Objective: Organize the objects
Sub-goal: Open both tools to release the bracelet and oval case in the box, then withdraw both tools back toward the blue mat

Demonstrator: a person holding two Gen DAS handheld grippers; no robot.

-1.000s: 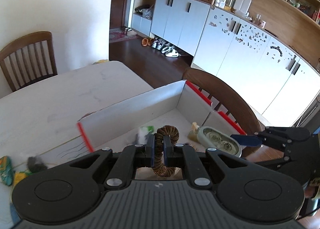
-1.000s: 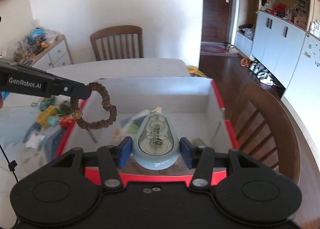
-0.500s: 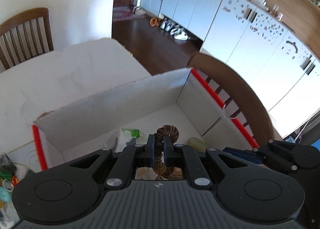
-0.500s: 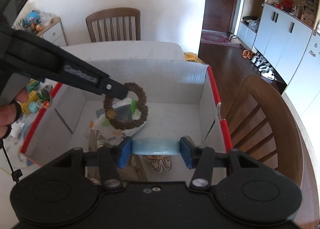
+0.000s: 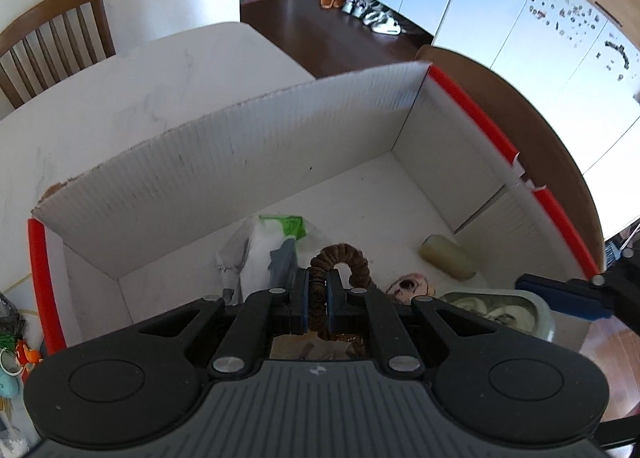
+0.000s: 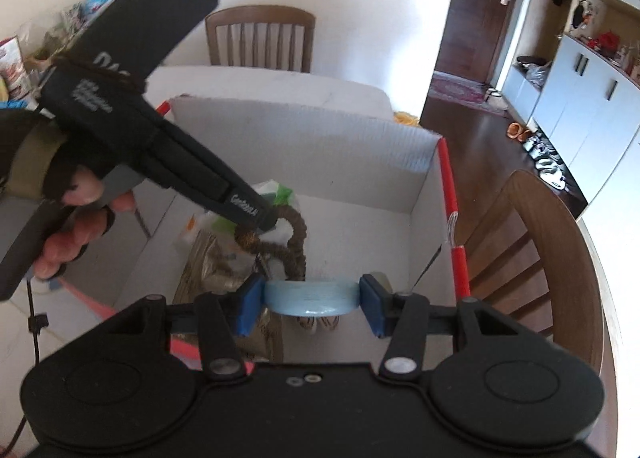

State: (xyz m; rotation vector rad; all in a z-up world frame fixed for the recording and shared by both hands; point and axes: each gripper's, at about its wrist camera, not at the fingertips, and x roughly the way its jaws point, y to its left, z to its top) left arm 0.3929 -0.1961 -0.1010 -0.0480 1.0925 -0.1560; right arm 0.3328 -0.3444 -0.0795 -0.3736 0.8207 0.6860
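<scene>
A white cardboard box point(image 5: 240, 162) with red-edged rims stands on the table. My left gripper point(image 5: 317, 300) is shut on a brown beaded bracelet point(image 5: 344, 258), hanging low inside the box over the things on its floor. In the right wrist view the same bracelet point(image 6: 294, 236) dangles from the left gripper point(image 6: 266, 220), held by a hand. My right gripper point(image 6: 310, 304) is shut on a pale blue correction-tape dispenser point(image 6: 312, 296), held over the box's near right side. From the left wrist view the dispenser point(image 5: 496, 310) shows at lower right.
Inside the box lie a clear bag with a green label point(image 5: 276, 246), a pale yellowish oblong piece point(image 5: 448, 258) and a small patterned item point(image 5: 410, 284). Small toys point(image 5: 16, 346) lie on the table left of the box. Wooden chairs point(image 6: 532, 258) point(image 5: 52, 38) stand close by.
My left gripper has come down and forward into the box with the bracelet. The right gripper has rolled, so the dispenser now shows edge-on, and dropped a little.
</scene>
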